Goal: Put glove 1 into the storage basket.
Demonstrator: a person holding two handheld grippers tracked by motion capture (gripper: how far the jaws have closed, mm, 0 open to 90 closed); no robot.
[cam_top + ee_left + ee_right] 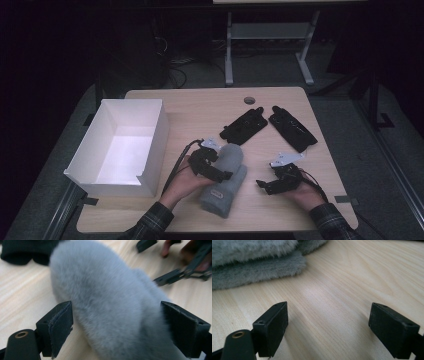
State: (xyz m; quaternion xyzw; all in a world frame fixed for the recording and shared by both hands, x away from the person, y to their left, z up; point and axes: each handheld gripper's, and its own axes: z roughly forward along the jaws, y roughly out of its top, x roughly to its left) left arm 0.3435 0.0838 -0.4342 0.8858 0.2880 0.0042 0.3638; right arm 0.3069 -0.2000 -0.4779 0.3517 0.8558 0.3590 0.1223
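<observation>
Two grippers work low in the high view, both wide open and holding nothing. The left gripper (220, 172) sits at lower centre, its jaws straddling the near part of a grey fleece item (226, 180) without pressing it; in the left gripper view the pile (110, 305) bulges between the pads (61, 325) with slack on each side. The right gripper (267, 185) rests at lower right, just beside the fleece and apart from it; the right gripper view shows bare bench (332, 305) between its jaws and the folded fleece edge (254, 267) at upper left.

The fleece lies folded on the bench at lower centre, label end nearest the person. A white box (122, 145) stands open at centre left. Two black gloves (270, 125) lie farther off, at upper centre right.

Judgement: the fold looks finished and released; the step in hand is the transfer. The next move calls for the left gripper to close on the doubled layers, firmly enough to keep the fold, then lift and carry toward the box, probably with the right gripper supporting the far end.
</observation>
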